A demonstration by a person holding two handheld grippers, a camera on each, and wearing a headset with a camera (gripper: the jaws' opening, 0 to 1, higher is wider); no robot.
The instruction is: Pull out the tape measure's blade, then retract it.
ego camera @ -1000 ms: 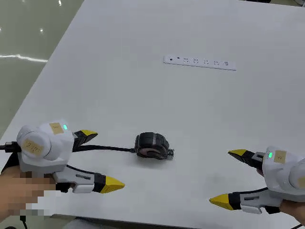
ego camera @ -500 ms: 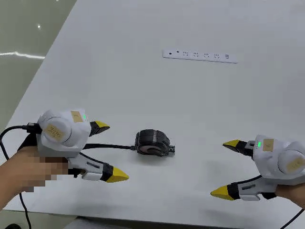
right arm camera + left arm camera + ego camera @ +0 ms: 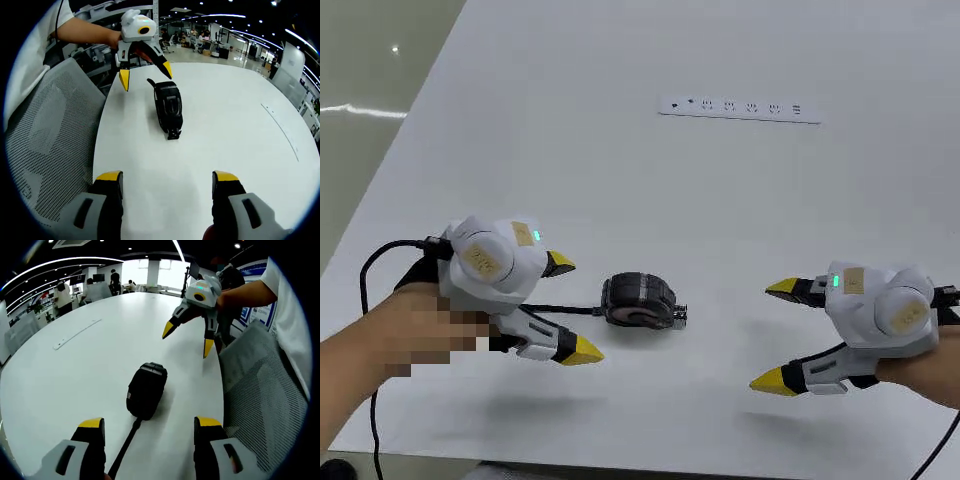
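Left gripper (image 3: 572, 308): jaws apart and empty, one yellow tip on either side of the black cord (image 3: 555, 310) that trails off the tape measure (image 3: 640, 301). Right gripper (image 3: 774, 334): also spread wide, holding nothing, well apart from the case on its other side. The tape measure lies on its side on the table (image 3: 620, 190) between your two grippers, nearer the left one. Its blade hook (image 3: 678, 320) faces the right gripper.

Progress, as I read it: nothing done yet. Blade looks fully wound in, with just the small hook tab showing at the case mouth. Neither gripper touches the case or the tab. You have yet to pin the case, nip the tab, draw the blade out, then let it run back in.

Materials:
- **Case:** chunky and rounded, a black rubbery-looking shell with a grey band across it. The upturned side has a reddish-brown round face, too small to read.
- **Cord:** thin, limp, black.
- **Grippers:** glossy white plastic bodies, dark jaws tapering to hard yellow pointed tips.
- **Table:** smooth, plain white top, so the case may slide if you pull unbraced.
- **Power strip** (image 3: 738, 108): white, long and flat, far across the table.
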